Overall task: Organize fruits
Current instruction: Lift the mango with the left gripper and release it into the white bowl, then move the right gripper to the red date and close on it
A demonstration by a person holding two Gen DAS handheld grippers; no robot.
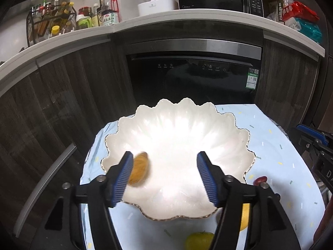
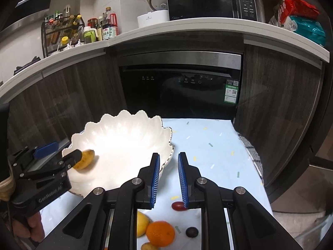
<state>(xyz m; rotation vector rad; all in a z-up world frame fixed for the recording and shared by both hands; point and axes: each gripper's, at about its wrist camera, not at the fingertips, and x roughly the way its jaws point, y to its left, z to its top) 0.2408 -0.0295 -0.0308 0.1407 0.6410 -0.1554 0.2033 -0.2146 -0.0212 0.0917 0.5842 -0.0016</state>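
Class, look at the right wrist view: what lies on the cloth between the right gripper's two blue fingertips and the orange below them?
A small dark red fruit lies between the right gripper and the orange; otherwise bare pale blue cloth, shown in the right wrist view.

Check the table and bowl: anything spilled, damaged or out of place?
Nothing spilled or broken. The white scalloped ceramic bowl sits upright; one small yellow-brown oval fruit, blurred, is over its near side by the left hand-held gripper.

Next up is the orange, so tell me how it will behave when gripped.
The orange looks round, so it will probably roll if nudged on the flat cloth. Its dimpled skin likely gives fair grip. It is wide, so the right gripper must open well first.
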